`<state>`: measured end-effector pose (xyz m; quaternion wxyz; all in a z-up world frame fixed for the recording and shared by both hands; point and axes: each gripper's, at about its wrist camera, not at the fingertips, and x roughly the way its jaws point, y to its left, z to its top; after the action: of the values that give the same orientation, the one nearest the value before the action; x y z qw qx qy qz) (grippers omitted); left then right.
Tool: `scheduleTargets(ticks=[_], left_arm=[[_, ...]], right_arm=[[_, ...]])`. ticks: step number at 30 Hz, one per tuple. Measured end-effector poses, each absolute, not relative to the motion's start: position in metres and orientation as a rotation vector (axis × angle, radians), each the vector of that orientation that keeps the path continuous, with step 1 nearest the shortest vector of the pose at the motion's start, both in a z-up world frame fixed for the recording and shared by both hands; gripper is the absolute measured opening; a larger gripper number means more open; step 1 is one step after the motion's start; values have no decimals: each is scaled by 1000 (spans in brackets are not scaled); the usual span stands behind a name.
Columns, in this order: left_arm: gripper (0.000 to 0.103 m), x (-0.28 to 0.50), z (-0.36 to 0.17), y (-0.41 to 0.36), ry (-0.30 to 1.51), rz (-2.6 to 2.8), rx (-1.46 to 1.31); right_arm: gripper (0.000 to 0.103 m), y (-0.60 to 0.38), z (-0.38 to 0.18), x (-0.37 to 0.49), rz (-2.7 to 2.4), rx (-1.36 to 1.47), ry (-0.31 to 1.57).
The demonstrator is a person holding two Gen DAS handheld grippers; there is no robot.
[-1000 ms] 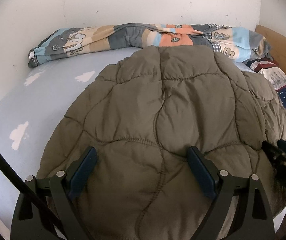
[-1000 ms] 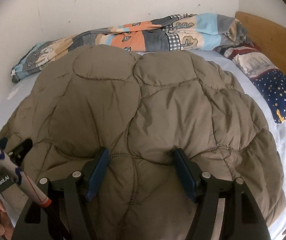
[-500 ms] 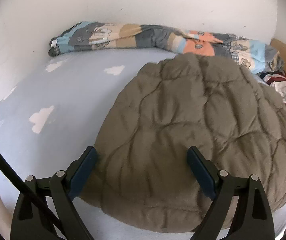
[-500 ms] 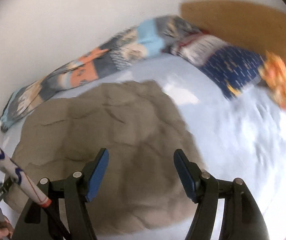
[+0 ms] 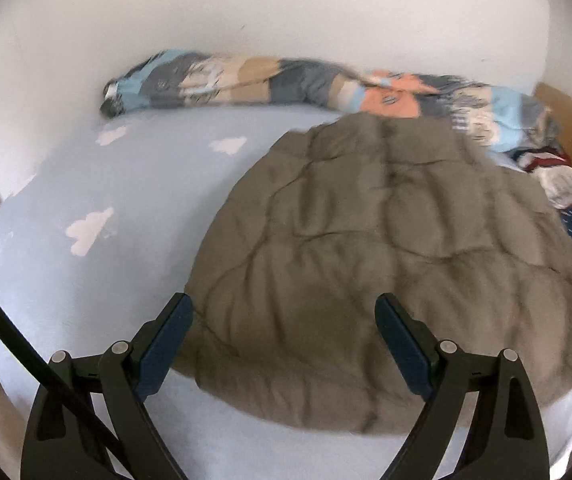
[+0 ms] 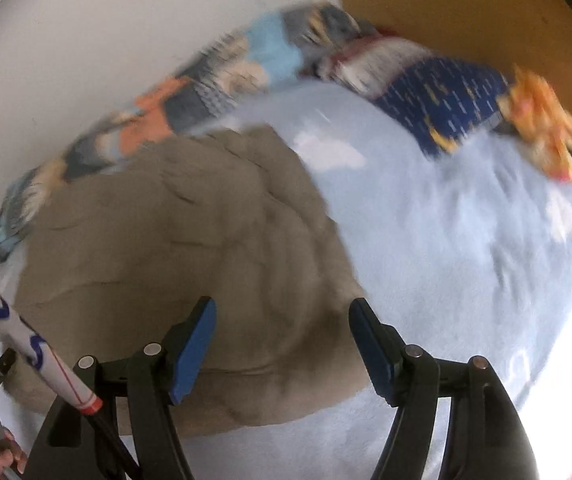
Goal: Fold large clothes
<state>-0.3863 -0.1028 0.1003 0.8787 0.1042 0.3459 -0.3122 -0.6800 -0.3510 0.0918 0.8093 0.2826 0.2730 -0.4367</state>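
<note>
A large olive-brown quilted jacket (image 5: 390, 264) lies folded in a rounded heap on the pale blue bed sheet (image 5: 98, 264). In the left wrist view my left gripper (image 5: 284, 312) hovers open over the jacket's near left edge, its blue pads clear of the fabric. The right wrist view shows the same jacket (image 6: 182, 256) at the left, with my right gripper (image 6: 282, 316) open above its near right corner, nothing between the fingers. Both views are motion-blurred.
A rolled patterned quilt (image 5: 286, 84) lies along the white wall. A navy starred pillow (image 6: 442, 104) and an orange item (image 6: 542, 120) sit near the wooden headboard (image 6: 466, 20). A hand (image 6: 2, 456) holds a tool at lower left. Bare sheet (image 6: 446, 248) spreads right of the jacket.
Both grippers pulled back from the jacket, which they pressed on a second ago. The left view swung left, showing more bare sheet; the right view swung right and rolled toward the pillow.
</note>
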Motion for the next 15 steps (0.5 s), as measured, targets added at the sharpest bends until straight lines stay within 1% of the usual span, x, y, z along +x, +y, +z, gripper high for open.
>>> scheduleTargets(ticks=[3,6,9,15], left_arm=[[92,-416,108,-99,666,-688,240],[92,-438,103,-105,638,-719,286],[92,-446,91,-119,655,-737,346],[92,-437,72,-135,707,-733,361]], right_arm=[[73,-329,99,-667,-874,540,589],[73,-309,99,-657,-837,512,598],[73,-298,98,-650,-822,478,607],[73,-298,73,-634,-813,469,700]])
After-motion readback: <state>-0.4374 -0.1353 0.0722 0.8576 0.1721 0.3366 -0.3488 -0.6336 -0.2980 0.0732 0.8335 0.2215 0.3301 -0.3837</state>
